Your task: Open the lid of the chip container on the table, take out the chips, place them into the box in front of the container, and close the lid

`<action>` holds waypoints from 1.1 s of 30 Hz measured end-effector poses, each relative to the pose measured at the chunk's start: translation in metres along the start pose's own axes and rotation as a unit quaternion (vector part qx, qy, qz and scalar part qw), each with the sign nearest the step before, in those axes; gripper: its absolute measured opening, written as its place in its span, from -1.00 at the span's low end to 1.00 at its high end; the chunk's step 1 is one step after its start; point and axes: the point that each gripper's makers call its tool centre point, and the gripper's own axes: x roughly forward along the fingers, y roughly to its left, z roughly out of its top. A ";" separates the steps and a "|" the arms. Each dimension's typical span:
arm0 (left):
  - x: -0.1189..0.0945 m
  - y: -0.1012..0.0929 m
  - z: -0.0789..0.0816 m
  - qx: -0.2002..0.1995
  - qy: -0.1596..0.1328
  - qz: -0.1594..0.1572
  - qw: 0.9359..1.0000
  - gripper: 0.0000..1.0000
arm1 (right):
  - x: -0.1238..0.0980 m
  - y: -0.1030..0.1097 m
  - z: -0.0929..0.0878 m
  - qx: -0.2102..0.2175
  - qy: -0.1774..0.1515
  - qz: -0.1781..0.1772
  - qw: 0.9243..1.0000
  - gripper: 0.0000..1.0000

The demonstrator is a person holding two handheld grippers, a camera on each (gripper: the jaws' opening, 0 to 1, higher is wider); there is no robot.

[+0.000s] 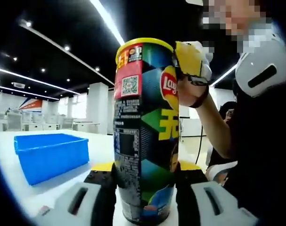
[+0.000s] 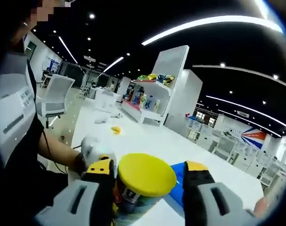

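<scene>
A tall Lay's chip can [image 1: 145, 132] stands upright on the white table [image 1: 100, 146]. My left gripper [image 1: 146, 168] is shut on its lower body, one black jaw on each side. The can's yellow lid [image 1: 143, 44] is on top. In the right gripper view I look down on that lid [image 2: 146, 174], and my right gripper [image 2: 148, 169] closes around its rim. One yellow-tipped finger [image 1: 192, 59] of the right gripper shows against the lid's right edge in the left gripper view. The blue box [image 1: 48, 155] sits open on the table to the can's left, and its corner [image 2: 178, 188] shows behind the lid.
A person's forearm [image 1: 213, 122] and gloved hand [image 2: 93, 148] are close beside the can. White table [image 2: 147, 139] stretches away with a small yellow object [image 2: 115, 129] on it. Shelves [image 2: 152, 101], a chair [image 2: 53, 99] and desks stand further off.
</scene>
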 end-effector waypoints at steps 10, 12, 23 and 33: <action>-0.001 -0.003 0.001 -0.006 -0.003 -0.002 1.000 -0.01 | -0.001 -0.001 0.003 0.071 -0.007 0.002 0.997 -0.14; -0.002 -0.002 0.001 -0.007 -0.004 -0.001 1.000 -0.01 | -0.001 -0.001 0.003 0.075 -0.012 0.002 0.997 -0.15; -0.005 -0.003 0.002 -0.013 -0.004 -0.002 1.000 -0.01 | -0.003 -0.003 0.006 0.131 -0.032 0.002 0.991 -0.18; -0.006 -0.003 0.003 -0.015 -0.004 -0.004 1.000 -0.01 | -0.005 -0.003 0.009 0.154 -0.046 0.004 0.987 -0.17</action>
